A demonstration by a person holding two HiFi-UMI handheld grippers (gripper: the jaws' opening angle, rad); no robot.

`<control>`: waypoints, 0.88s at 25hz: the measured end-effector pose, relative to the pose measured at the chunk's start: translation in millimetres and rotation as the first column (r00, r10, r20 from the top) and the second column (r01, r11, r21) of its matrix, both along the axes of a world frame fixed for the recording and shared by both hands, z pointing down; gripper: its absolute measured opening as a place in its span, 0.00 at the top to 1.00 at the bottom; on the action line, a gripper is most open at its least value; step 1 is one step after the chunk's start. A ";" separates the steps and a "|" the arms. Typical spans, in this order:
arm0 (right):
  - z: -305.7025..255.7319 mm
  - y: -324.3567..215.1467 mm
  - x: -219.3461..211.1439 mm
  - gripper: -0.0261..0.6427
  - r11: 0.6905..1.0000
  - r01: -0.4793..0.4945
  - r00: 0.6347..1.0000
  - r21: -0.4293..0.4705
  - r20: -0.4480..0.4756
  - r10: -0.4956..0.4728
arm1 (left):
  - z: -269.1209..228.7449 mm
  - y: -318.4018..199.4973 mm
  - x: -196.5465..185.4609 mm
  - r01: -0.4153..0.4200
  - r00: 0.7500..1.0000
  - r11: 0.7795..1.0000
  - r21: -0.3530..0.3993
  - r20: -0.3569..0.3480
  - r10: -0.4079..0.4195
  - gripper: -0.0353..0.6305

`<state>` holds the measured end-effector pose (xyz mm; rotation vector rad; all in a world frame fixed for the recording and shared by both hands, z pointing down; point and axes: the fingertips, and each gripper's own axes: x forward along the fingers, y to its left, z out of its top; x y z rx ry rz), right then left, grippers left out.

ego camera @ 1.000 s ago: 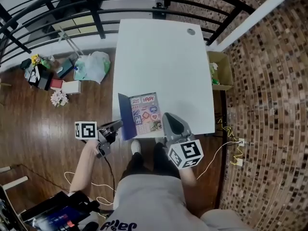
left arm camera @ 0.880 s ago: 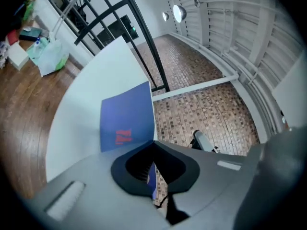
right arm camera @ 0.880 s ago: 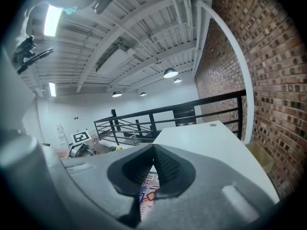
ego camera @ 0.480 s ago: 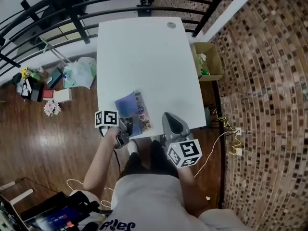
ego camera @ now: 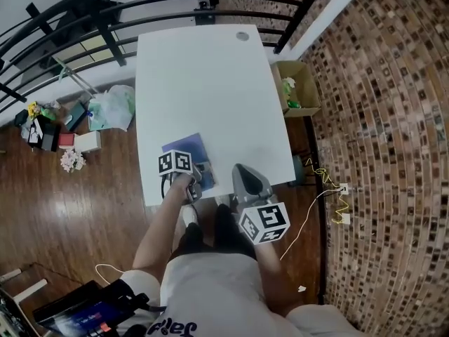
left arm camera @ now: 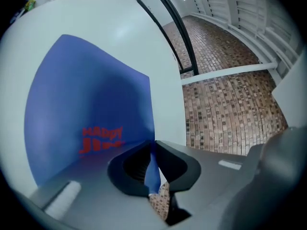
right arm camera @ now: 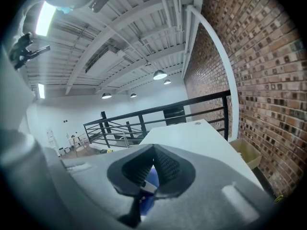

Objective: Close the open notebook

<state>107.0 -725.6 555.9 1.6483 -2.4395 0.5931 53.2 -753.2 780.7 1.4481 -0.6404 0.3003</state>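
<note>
The notebook (ego camera: 188, 148) lies near the front edge of the white table (ego camera: 210, 83), its blue cover folded down over the pages. In the left gripper view the blue cover (left arm camera: 91, 104) fills the left side, with red print showing on it. My left gripper (ego camera: 198, 181) sits on the notebook's near edge. Its jaws (left arm camera: 152, 145) are opening, with a thin strip of the cover's edge still pinched between them. My right gripper (ego camera: 238, 168) hovers at the table's front edge, just right of the notebook. It (right arm camera: 153, 150) is shut and holds nothing; a bit of blue shows behind its jaws.
A cable hole (ego camera: 242, 36) is at the table's far right corner. A cardboard box (ego camera: 295, 86) stands by the brick wall on the right. A black railing (ego camera: 84, 20) runs behind, and bags and clutter (ego camera: 105, 111) lie on the wood floor at the left.
The left gripper swung right and down with the blue cover, folding it over the sticker page. The notebook went from open to closed. The right gripper barely moved.
</note>
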 end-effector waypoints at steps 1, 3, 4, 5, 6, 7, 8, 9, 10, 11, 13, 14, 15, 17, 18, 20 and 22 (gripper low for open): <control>-2.0 2.1 0.0 0.97 1.000 -0.003 1.000 0.004 -0.002 0.003 | -1.0 -1.4 0.3 0.014 1.000 1.000 0.000 -0.003 -0.014 0.86; -7.8 7.7 -1.0 0.97 1.000 -0.006 1.000 0.017 -0.007 0.006 | -9.6 -3.2 -1.2 0.046 0.999 0.999 0.017 -0.023 -0.046 0.76; -11.5 11.5 -1.6 0.97 1.000 -0.008 1.000 0.025 -0.010 0.009 | -16.8 -2.7 -3.0 0.057 0.998 0.998 0.033 -0.037 -0.056 0.75; -15.4 15.9 -2.4 0.97 0.999 -0.011 1.000 0.033 -0.012 0.011 | -25.7 -1.1 -5.5 0.065 0.997 0.997 0.052 -0.052 -0.062 0.75; -19.7 20.8 -3.4 0.97 0.999 -0.014 1.000 0.043 -0.014 0.014 | -36.1 1.3 -8.5 0.069 0.996 0.995 0.075 -0.067 -0.064 0.75; -24.2 26.2 -4.9 0.97 0.998 -0.016 1.000 0.053 -0.017 0.016 | -48.1 4.4 -12.1 0.073 0.995 0.992 0.101 -0.081 -0.065 0.75; -28.7 32.0 -6.9 0.97 0.998 -0.016 1.000 0.062 -0.019 0.017 | -61.6 8.1 -16.4 0.078 0.993 0.988 0.131 -0.094 -0.066 0.76; -32.7 38.2 -9.4 0.97 0.997 -0.015 1.000 0.070 -0.020 0.016 | -76.5 12.2 -21.4 0.086 0.992 0.983 0.165 -0.105 -0.069 0.78; -36.4 44.2 -12.5 0.97 0.997 -0.010 1.000 0.075 -0.020 0.012 | -92.6 16.1 -27.2 0.096 0.991 0.974 0.207 -0.110 -0.074 0.80; -40.1 49.5 -16.3 0.97 0.997 -0.002 1.000 0.080 -0.015 0.003 | -109.5 19.4 -34.0 0.110 0.991 0.960 0.258 -0.106 -0.085 0.85; -48.9 58.6 -24.7 0.97 0.995 0.022 1.000 0.093 0.011 -0.023 | -144.4 24.8 -48.9 0.142 0.990 0.908 0.393 -0.051 -0.133 0.93; -54.1 63.2 -28.6 0.97 0.994 0.034 0.999 0.104 0.027 -0.037 | -162.6 29.0 -54.5 0.146 0.987 0.870 0.472 -0.009 -0.161 0.93; -59.9 68.0 -32.3 0.97 0.992 0.048 0.998 0.118 0.039 -0.053 | -181.6 35.4 -58.3 0.140 0.982 0.824 0.549 0.031 -0.187 0.93; -75.4 76.3 -38.2 0.97 0.984 0.081 0.995 0.160 0.050 -0.090 | -222.7 50.9 -63.8 0.122 0.965 0.715 0.688 0.086 -0.248 0.93; -85.1 80.2 -39.3 0.97 0.978 0.098 0.992 0.186 0.055 -0.110 | -243.7 60.2 -65.7 0.116 0.954 0.654 0.747 0.100 -0.283 0.93; -102.7 95.5 -37.5 0.97 0.965 0.126 0.987 0.229 0.065 -0.144 | -276.3 90.2 -65.0 0.098 0.932 0.543 0.834 0.114 -0.344 0.93; -112.0 121.9 -34.9 0.97 0.956 0.139 0.983 0.257 0.082 -0.165 | -293.5 131.5 -64.0 0.069 0.907 0.460 0.885 0.137 -0.399 0.92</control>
